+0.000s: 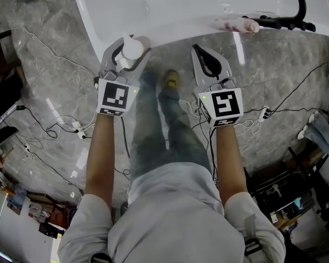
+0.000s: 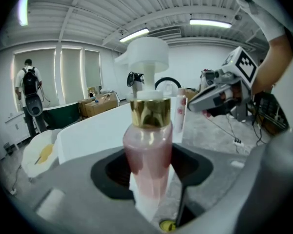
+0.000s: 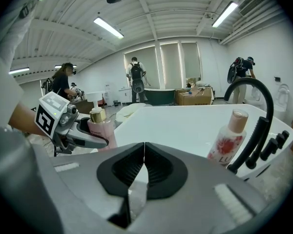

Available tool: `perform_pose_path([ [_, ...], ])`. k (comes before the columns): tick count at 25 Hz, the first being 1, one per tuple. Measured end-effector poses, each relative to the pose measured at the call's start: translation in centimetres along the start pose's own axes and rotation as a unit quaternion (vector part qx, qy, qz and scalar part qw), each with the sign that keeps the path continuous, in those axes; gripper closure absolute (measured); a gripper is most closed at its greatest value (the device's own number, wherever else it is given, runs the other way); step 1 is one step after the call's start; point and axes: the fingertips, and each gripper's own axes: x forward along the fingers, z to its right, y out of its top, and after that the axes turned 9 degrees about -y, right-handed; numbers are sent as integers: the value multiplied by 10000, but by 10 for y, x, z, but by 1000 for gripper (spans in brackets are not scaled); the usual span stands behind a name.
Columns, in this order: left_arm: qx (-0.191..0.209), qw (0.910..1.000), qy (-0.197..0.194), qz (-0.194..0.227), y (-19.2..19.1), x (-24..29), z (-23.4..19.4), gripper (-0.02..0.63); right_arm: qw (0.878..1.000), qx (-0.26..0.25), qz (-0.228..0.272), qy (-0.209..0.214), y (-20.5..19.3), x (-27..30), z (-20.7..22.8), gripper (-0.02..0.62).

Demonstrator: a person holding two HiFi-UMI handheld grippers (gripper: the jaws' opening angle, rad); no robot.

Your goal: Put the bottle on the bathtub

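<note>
Bathtub point(image 1: 153, 15): spans the top of the head view; placement on it is not yet done. Left gripper point(image 1: 125, 56): fingers clamped on the pump bottle point(image 2: 149, 145), upright at the near tub edge, upper left of centre. Right gripper point(image 3: 144, 150): fingers together, empty. Remaining: set down, release.

Head view: overhead, steeply down, with left gripper point(image 1: 130, 48), right gripper point(image 1: 194, 48) and bathtub point(image 1: 170, 15) rim below. Gripper views: low, close, along own jaws toward bathtub. Shared by all three: bathtub rim, pump bottle point(image 2: 147, 150), flowered bottle point(image 3: 230, 140).
</note>
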Motion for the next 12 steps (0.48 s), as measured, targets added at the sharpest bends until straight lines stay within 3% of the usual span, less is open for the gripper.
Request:
perform_pose_path([
  [12, 11, 9998, -180, 70, -10, 4, 2, 377, 10000, 20, -78, 3, -12, 3, 1, 592],
])
